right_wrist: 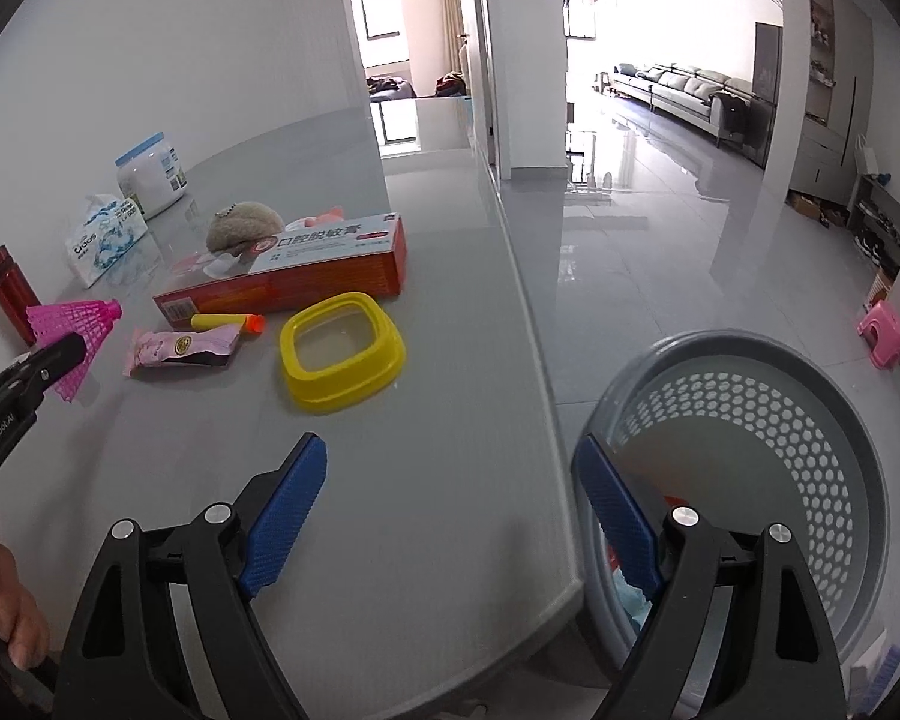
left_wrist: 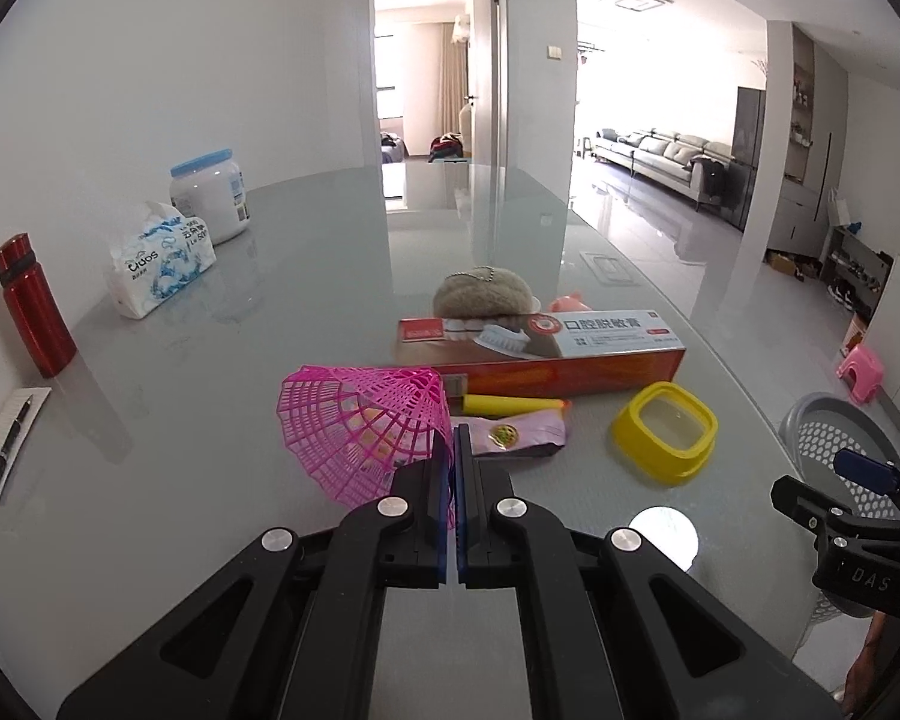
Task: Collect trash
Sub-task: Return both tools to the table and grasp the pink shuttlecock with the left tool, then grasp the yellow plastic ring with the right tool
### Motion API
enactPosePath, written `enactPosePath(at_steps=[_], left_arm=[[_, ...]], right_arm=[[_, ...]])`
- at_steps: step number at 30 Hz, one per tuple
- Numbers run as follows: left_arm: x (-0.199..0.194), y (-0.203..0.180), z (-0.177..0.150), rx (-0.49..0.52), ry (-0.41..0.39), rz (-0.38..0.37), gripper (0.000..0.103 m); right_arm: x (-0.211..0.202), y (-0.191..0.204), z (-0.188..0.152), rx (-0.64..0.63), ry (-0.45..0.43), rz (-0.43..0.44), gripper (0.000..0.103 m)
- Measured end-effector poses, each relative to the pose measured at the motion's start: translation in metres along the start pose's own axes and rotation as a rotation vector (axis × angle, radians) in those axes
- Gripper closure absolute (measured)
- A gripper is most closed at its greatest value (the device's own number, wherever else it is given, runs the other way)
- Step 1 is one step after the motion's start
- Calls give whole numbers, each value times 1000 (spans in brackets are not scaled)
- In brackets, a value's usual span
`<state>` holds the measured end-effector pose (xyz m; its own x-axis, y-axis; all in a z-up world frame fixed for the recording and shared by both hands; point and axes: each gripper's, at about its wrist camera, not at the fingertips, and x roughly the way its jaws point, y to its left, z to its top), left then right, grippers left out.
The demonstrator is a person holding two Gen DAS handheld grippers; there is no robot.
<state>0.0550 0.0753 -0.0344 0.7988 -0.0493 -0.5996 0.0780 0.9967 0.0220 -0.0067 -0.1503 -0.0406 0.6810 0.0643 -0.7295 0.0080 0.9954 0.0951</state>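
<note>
My left gripper [left_wrist: 453, 450] is shut on the rim of a pink plastic shuttlecock [left_wrist: 366, 426], held just above the grey glass table [left_wrist: 240, 312]; it also shows in the right wrist view [right_wrist: 78, 324]. A pink snack wrapper [left_wrist: 516, 435] [right_wrist: 180, 348] and a yellow foam dart [left_wrist: 510, 403] [right_wrist: 228, 321] lie just beyond it. My right gripper [right_wrist: 450, 480] is open and empty, straddling the table's right edge. The grey perforated trash basket [right_wrist: 750, 420] stands on the floor under its right finger, with some scraps inside.
An orange toothpaste box [left_wrist: 540, 348], a grey plush [left_wrist: 483, 294], a yellow lid [left_wrist: 666, 432], a tissue pack [left_wrist: 156, 264], a white jar [left_wrist: 210, 192], a red bottle [left_wrist: 30, 306] and a notepad with pen [left_wrist: 6, 444] sit on the table. A pink stool [right_wrist: 882, 333] stands on the floor.
</note>
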Motion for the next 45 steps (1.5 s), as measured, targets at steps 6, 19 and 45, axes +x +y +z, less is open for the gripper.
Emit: enactPosePath(at_steps=[6,19,45], left_arm=[[19,22,10,-10,10,35,101],[42,39,5,-71,49,42,100],[48,40,2,-79,73,19,100]], right_arm=[[22,20,20,-27,24,-10,18],[66,48,43,-99,113,-7,18],[92,64,50,-120,138,-9,28]])
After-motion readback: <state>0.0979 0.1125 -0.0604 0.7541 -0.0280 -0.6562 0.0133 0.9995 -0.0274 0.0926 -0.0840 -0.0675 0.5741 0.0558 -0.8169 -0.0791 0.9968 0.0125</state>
